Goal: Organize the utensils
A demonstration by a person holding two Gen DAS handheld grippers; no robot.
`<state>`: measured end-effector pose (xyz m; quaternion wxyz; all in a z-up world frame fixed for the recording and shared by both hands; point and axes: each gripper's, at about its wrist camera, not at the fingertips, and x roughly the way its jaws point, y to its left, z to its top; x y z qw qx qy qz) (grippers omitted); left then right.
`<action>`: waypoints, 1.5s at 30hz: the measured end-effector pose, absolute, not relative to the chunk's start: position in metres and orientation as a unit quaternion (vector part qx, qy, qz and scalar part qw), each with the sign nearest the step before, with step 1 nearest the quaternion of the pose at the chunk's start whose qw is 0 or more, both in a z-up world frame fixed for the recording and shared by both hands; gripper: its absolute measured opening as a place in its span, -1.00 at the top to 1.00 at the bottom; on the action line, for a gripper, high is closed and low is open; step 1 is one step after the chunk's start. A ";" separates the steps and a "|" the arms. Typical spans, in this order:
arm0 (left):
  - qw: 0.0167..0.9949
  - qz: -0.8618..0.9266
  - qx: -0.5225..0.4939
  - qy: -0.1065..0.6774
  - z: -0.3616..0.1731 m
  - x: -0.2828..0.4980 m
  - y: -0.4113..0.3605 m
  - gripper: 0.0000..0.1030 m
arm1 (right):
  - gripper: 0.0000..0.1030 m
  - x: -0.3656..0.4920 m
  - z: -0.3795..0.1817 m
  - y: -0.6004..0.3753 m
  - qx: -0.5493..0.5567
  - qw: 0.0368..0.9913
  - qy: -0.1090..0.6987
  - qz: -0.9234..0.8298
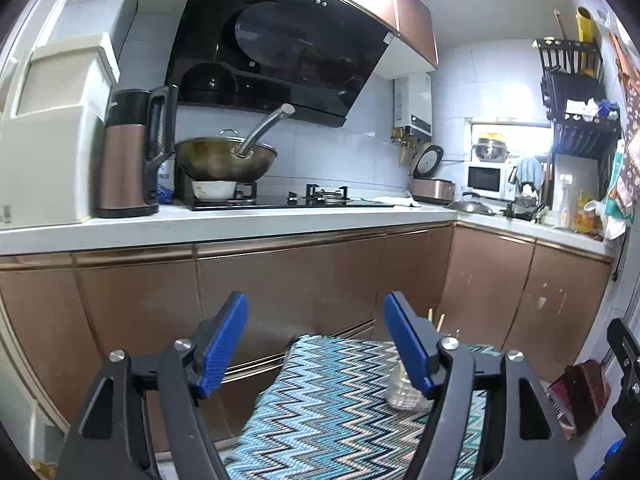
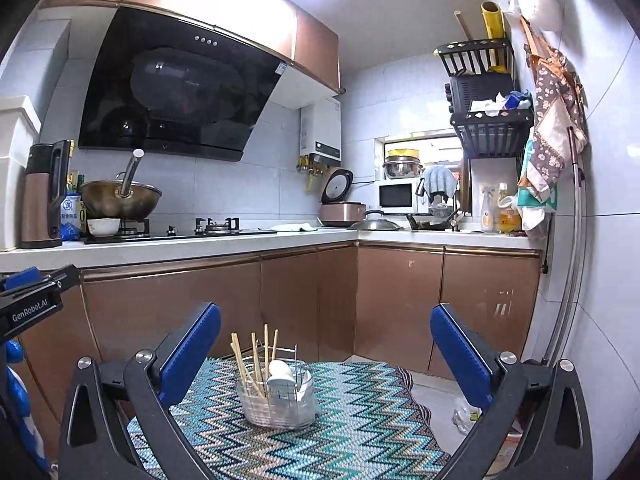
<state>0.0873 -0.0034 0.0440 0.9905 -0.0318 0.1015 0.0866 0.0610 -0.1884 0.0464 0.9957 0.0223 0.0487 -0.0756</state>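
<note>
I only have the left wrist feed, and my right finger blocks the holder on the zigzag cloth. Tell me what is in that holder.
Observer: The right wrist view shows the clear utensil holder whole; wooden chopsticks stand in its left part.
Operator: Say what else is in it.
Observer: White spoons sit in the right part, beside the chopsticks.
Operator: Report the right gripper's state.
Observer: The right gripper is open and holds nothing; the holder lies between its blue fingers in the picture.
Operator: Tell me whether any utensil lies loose on the cloth.
Observer: None shows on the zigzag cloth around the holder in that view.
</note>
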 end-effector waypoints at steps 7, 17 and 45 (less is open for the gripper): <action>0.990 0.107 0.012 0.090 0.047 0.071 -0.011 -0.48 | -0.99 0.044 0.044 -0.182 0.017 0.996 0.049 -0.073; 0.994 0.072 0.013 0.075 0.045 0.057 -0.016 -0.58 | -0.99 0.037 0.040 -0.184 0.019 0.995 0.052 -0.079; 0.997 0.058 0.003 0.045 0.044 0.042 -0.021 -0.58 | -0.99 0.023 0.043 -0.184 0.014 0.995 0.036 -0.096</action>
